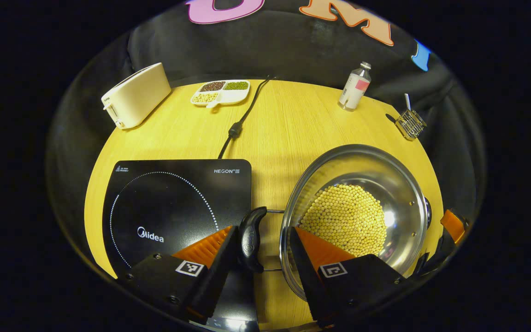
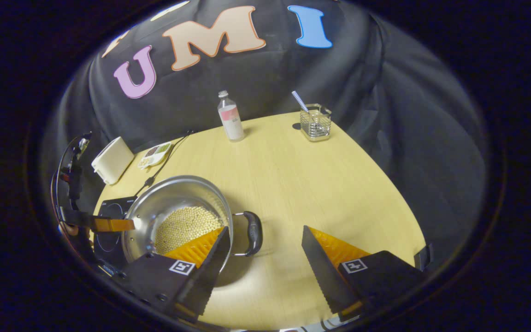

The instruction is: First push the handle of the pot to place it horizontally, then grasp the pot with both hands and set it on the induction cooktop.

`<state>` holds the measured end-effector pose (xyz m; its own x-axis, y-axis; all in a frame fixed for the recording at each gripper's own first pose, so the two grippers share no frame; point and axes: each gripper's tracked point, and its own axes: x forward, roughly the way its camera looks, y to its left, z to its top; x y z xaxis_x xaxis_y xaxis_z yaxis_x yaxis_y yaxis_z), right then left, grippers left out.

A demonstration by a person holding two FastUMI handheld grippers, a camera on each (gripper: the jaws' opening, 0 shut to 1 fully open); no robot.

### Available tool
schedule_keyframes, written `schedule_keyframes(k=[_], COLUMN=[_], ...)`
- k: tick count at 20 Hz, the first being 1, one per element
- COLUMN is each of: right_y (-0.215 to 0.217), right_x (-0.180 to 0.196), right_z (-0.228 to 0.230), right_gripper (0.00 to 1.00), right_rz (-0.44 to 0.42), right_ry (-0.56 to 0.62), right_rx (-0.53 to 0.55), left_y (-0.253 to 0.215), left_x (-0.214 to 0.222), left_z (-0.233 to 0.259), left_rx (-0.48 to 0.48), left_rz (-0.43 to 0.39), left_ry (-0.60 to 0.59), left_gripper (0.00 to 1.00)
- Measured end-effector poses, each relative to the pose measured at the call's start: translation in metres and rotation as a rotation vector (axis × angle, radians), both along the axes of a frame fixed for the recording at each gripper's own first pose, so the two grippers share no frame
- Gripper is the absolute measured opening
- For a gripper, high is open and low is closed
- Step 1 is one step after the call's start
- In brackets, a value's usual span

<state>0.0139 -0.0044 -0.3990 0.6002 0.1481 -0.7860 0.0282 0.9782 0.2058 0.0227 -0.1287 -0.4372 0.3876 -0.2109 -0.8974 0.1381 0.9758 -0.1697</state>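
Pot [image 1: 357,203] of yellow beans sits on the table [image 1: 284,124] just right of the induction cooktop [image 1: 173,207], at about 3 o'clock from it. Left gripper [image 1: 262,240] has its jaws spread wide around the pot's near handle [image 1: 250,237], not clenched. Right gripper [image 2: 263,246] likewise gapes around the opposite handle [image 2: 251,233]; bottle [image 2: 231,117] stands at 12 o'clock

One pot [image 1: 399,184], one cooktop [image 1: 173,203], one toaster [image 1: 137,94], one bottle [image 1: 355,86].
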Motion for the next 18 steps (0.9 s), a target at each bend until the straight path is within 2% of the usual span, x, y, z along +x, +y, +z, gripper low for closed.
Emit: schedule_keyframes(k=[2,3,4,5,6,7,8,9,10,11,12,13,14,15,16,18], right_y=[0.005,0.007,0.011,0.013,0.016,0.019,0.021,0.023,0.025,0.028,0.030,0.031,0.033,0.035,0.035,0.037], right_x=[0.002,0.003,0.004,0.006,0.008,0.009,0.010,0.011,0.012,0.013,0.013,0.014,0.015,0.015,0.016,0.017], right_z=[-0.005,-0.008,-0.010,-0.012,-0.015,-0.017,-0.020,-0.024,-0.027,-0.030,-0.035,-0.039,-0.041,-0.044,-0.048,-0.054], right_gripper=[0.99,0.95,0.99,0.99,0.95,0.99,0.95,0.99,0.99,0.95,0.95,0.99,0.95,0.99,0.95,0.99], right_rz=[0.013,0.020,0.028,0.036,0.045,0.055,0.064,0.075,0.087,0.095,0.103,0.110,0.116,0.120,0.127,0.137], right_ry=[0.012,0.019,0.024,0.029,0.034,0.040,0.047,0.056,0.064,0.072,0.086,0.097,0.106,0.113,0.121,0.139], right_rx=[0.004,0.007,0.010,0.012,0.013,0.014,0.013,0.011,0.010,0.009,0.008,0.007,0.010,0.010,0.009,0.004], left_y=[0.000,0.000,0.000,0.001,0.000,0.000,0.001,0.000,0.000,0.000,0.001,0.001,0.001,0.001,0.001,0.002], left_x=[0.000,-0.001,0.000,0.000,0.000,0.001,0.000,0.000,0.000,-0.001,0.000,-0.001,-0.001,-0.001,-0.001,-0.001], left_z=[-0.001,0.000,0.000,0.000,0.000,0.000,0.000,0.000,0.000,0.000,0.000,0.000,0.000,0.000,0.000,0.000], left_rx=[0.013,0.017,0.021,0.021,0.019,0.019,0.019,0.020,0.021,0.021,0.022,0.021,0.023,0.024,0.025,0.025], left_rz=[-0.006,-0.012,-0.016,-0.019,-0.018,-0.017,-0.016,-0.016,-0.014,-0.015,-0.015,-0.013,-0.012,-0.013,-0.012,-0.011], left_ry=[-0.001,0.001,0.001,0.002,0.001,0.002,0.002,0.004,0.005,0.005,0.005,0.006,0.007,0.007,0.008,0.008], left_gripper=[0.73,0.73,0.70,0.70,0.69,0.69,0.68,0.68,0.70,0.70,0.68,0.68,0.70,0.70,0.70,0.68])
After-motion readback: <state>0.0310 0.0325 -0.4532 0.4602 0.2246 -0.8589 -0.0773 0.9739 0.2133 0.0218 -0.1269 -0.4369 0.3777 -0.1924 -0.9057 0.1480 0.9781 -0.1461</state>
